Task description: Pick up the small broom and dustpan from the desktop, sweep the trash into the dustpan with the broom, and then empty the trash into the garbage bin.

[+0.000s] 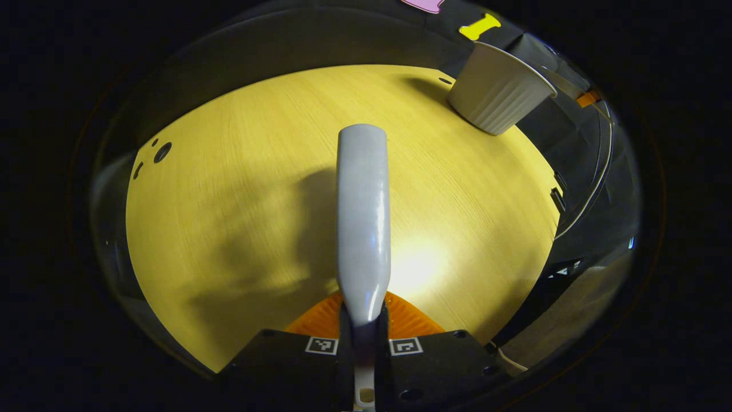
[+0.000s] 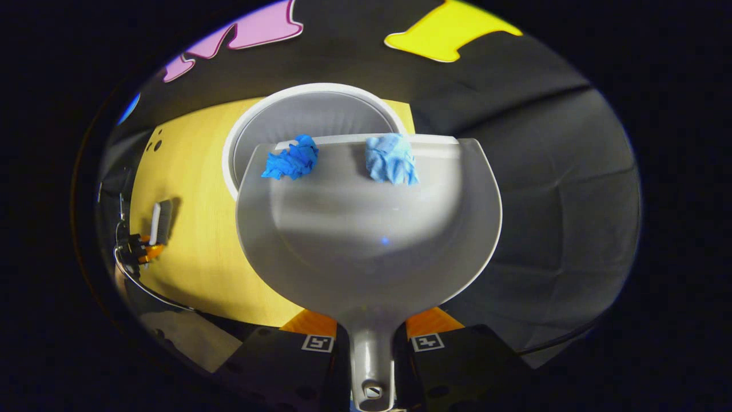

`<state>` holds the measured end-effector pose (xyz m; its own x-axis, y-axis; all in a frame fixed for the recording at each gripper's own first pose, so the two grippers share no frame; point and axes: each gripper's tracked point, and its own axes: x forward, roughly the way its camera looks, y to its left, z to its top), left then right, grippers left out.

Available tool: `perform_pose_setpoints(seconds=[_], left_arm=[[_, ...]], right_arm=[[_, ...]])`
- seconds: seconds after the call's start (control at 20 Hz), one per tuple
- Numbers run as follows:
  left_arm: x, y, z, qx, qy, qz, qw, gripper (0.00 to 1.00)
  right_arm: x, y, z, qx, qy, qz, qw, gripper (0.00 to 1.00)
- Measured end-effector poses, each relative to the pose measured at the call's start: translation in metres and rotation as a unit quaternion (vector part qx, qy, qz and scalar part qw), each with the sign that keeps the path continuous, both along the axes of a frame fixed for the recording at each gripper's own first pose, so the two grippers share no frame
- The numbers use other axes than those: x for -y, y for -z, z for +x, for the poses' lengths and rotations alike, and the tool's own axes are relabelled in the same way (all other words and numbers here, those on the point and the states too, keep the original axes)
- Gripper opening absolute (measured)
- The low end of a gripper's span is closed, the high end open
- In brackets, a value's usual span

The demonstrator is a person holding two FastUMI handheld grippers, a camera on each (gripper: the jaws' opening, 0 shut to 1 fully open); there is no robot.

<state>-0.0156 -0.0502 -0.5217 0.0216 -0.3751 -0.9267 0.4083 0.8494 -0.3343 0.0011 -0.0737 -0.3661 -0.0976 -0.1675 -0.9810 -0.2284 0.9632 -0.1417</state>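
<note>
Right gripper clamped dustpan over bin, two blue wads probably at its lip; left gripper clamped broom.

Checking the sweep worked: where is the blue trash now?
In the right gripper view, both blue wads sit at the dustpan's far lip, over the bin.
</note>
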Motion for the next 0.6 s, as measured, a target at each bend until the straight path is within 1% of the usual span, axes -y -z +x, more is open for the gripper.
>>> perform_pose_setpoints(seconds=[0.15,0.25,0.35,0.5,0.6], left_arm=[[-0.0043,0.0042,-0.0008,-0.003,-0.011,-0.001,1.000,0.18],[-0.0055,0.0060,-0.0019,-0.004,-0.015,-0.003,1.000,0.18],[-0.0078,0.0071,-0.0026,-0.006,-0.015,-0.003,1.000,0.18],[-0.0085,0.0063,-0.0037,-0.003,-0.011,-0.001,1.000,0.18],[-0.0087,0.0060,-0.0037,0.000,-0.009,0.000,1.000,0.18]], right_arm=[[-0.0020,0.0044,0.0005,-0.031,-0.021,0.001,0.999,0.34],[-0.0026,0.0051,0.0062,-0.040,-0.018,0.006,0.999,0.34],[0.0015,0.0054,0.0081,-0.060,-0.032,-0.001,0.998,0.34],[-0.0011,0.0024,0.0081,-0.102,-0.034,0.013,0.994,0.34],[0.0038,0.0002,0.0099,-0.126,-0.049,0.009,0.991,0.34]])
